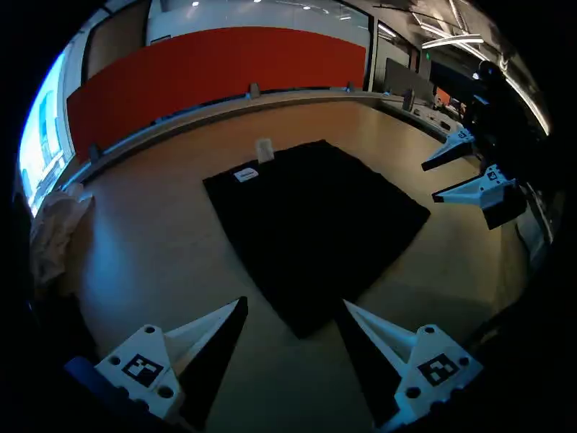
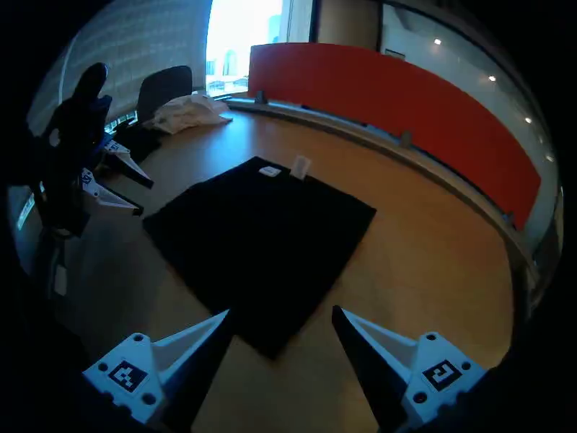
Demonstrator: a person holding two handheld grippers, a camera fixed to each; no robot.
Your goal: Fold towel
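A black towel (image 1: 310, 224) lies spread flat on the wooden table (image 1: 159, 245), with two small white tags (image 1: 246, 174) at its far corner. My left gripper (image 1: 293, 302) is open, its fingertips on either side of the towel's near corner and holding nothing. In the right gripper view the towel (image 2: 260, 231) lies ahead, and my right gripper (image 2: 281, 310) is open above another corner of it. Each gripper also shows from the other's camera: the right gripper (image 1: 430, 182) at the towel's right side, the left gripper (image 2: 146, 198) at its left, both with fingers apart.
A crumpled pale cloth (image 1: 58, 224) lies at the table's left edge, also seen as the pale cloth (image 2: 187, 112) near a dark chair (image 2: 162, 86). A red partition (image 1: 216, 72) runs behind the curved table rim (image 2: 433, 169). Bare wood surrounds the towel.
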